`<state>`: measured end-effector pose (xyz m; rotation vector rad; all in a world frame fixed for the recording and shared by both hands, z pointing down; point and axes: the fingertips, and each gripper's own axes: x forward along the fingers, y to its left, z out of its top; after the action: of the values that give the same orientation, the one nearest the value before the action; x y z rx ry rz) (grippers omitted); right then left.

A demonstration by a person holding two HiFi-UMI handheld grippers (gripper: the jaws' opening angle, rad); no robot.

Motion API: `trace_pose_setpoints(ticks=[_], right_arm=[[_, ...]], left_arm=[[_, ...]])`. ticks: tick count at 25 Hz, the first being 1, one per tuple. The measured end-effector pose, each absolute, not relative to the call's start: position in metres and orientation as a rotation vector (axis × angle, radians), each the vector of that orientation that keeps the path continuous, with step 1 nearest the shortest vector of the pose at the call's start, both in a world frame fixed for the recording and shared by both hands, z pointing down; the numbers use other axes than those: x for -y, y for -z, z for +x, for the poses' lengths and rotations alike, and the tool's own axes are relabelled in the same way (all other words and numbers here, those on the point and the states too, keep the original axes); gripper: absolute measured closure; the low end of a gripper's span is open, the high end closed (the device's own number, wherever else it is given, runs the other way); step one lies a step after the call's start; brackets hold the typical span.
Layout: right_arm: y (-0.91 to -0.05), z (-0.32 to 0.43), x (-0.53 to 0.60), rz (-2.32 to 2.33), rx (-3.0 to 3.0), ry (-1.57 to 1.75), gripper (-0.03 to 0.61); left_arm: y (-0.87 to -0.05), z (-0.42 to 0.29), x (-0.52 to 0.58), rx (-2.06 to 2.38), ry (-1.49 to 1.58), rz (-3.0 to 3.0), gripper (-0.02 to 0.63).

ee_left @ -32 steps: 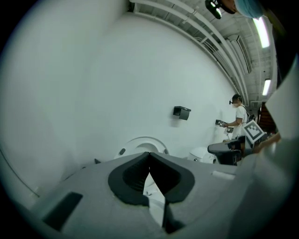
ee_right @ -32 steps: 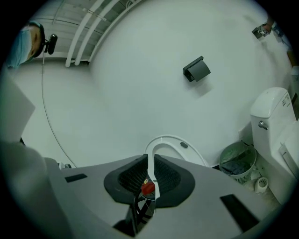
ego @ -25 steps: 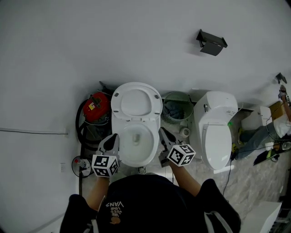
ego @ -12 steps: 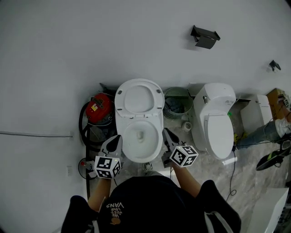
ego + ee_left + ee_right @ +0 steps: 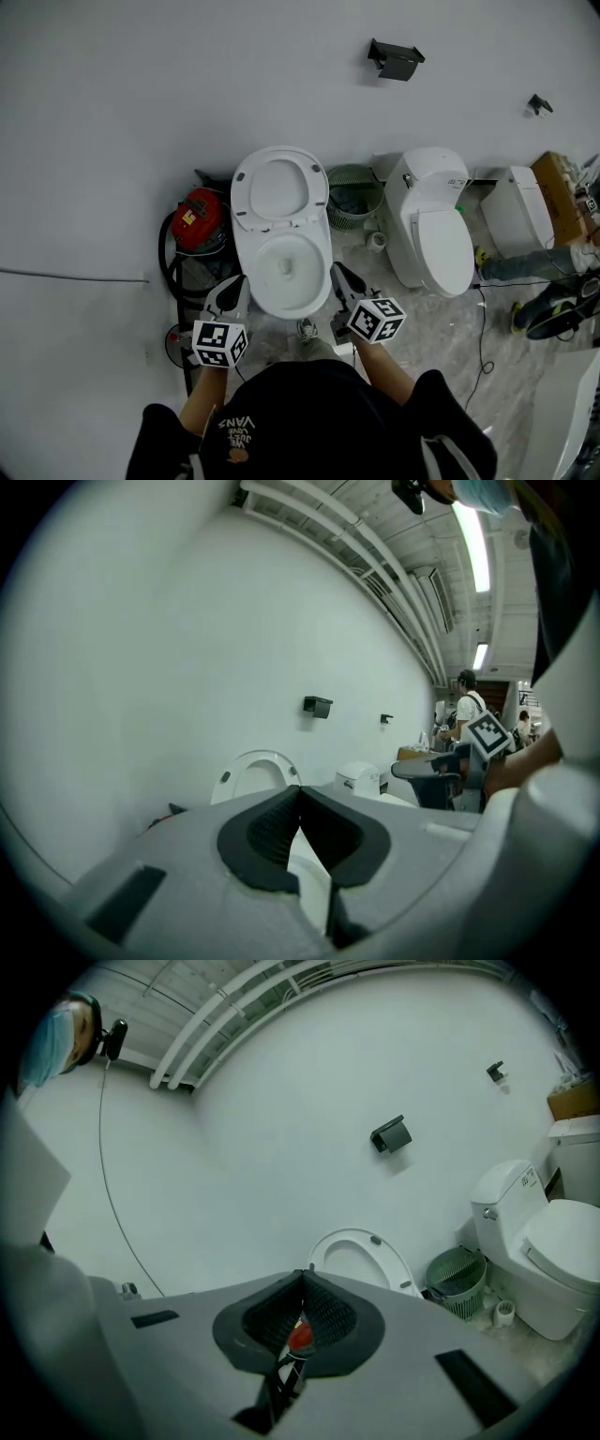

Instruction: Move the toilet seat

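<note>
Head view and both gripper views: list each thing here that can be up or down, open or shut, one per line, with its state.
toilet seat, raised, leaning back towards the wall
toilet bowl, uncovered
second toilet's lid, down over its bowl
left gripper, shut, nothing between the jaws
right gripper, shut, nothing between the jaws

Toilet seat (image 5: 241,195) upright, bowl (image 5: 286,272) open
</note>
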<state>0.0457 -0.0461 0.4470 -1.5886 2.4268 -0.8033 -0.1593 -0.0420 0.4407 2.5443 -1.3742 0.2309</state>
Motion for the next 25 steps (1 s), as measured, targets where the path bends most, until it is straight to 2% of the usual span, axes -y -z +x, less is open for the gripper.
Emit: trace_pose_setpoints(ticks=[25], right_arm=[[-0.439,0.021,-0.078,-1.653,-2.383,0.727,0.580]], left_arm=[[-0.439,-0.182,-0.063,1.287,-0.231,2.605,0.612]])
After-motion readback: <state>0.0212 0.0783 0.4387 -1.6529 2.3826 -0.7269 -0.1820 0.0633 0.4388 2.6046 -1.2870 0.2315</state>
